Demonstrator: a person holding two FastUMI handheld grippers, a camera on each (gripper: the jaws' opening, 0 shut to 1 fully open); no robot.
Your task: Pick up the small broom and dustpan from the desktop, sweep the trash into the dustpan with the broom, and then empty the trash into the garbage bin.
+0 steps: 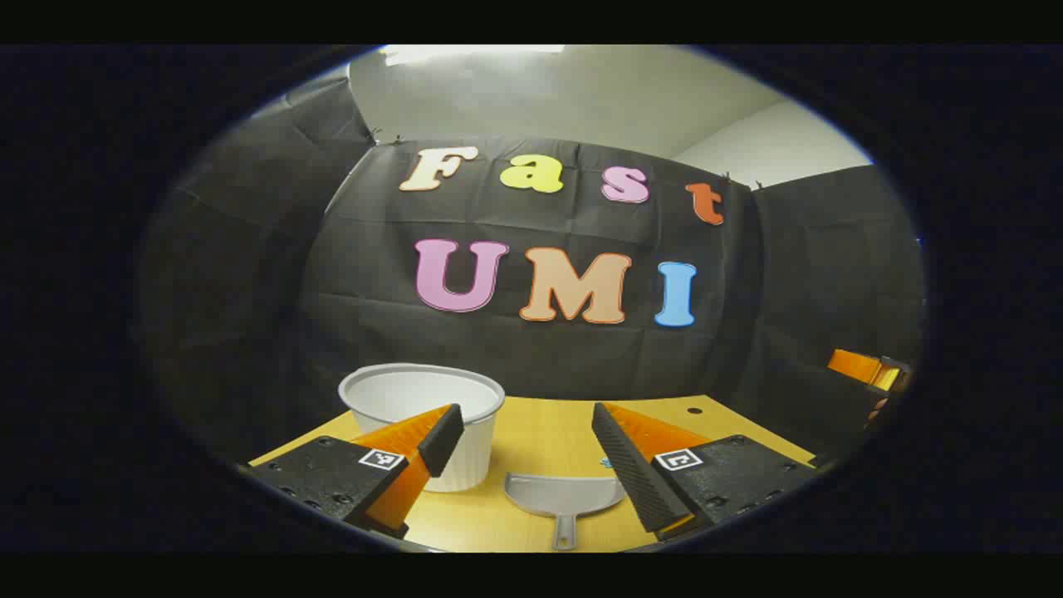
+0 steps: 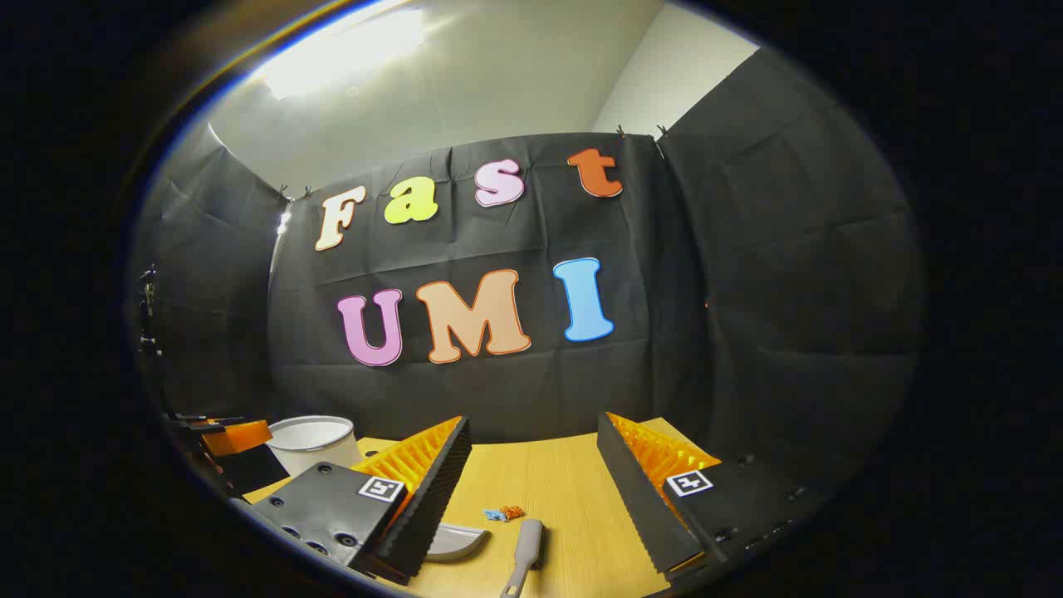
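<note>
A grey dustpan (image 1: 565,497) lies flat on the wooden desktop (image 1: 540,428), its handle pointing toward me; its edge (image 2: 455,541) also peeks out in the right gripper view. My left gripper (image 1: 527,444) hovers open above it. A white ribbed garbage bin (image 1: 423,415) stands to the dustpan's left and appears again as the bin (image 2: 313,442) in the right gripper view. The small grey broom (image 2: 525,555) lies on the desk with small blue and orange trash bits (image 2: 503,514) just beyond it. My right gripper (image 2: 531,469) hangs open above the broom, holding nothing.
The black cloth wall closes off the back and both sides of the desk. The other gripper's orange body (image 1: 864,370) shows at the far right of the left gripper view, and the left gripper's body (image 2: 237,438) at the far left of the right gripper view.
</note>
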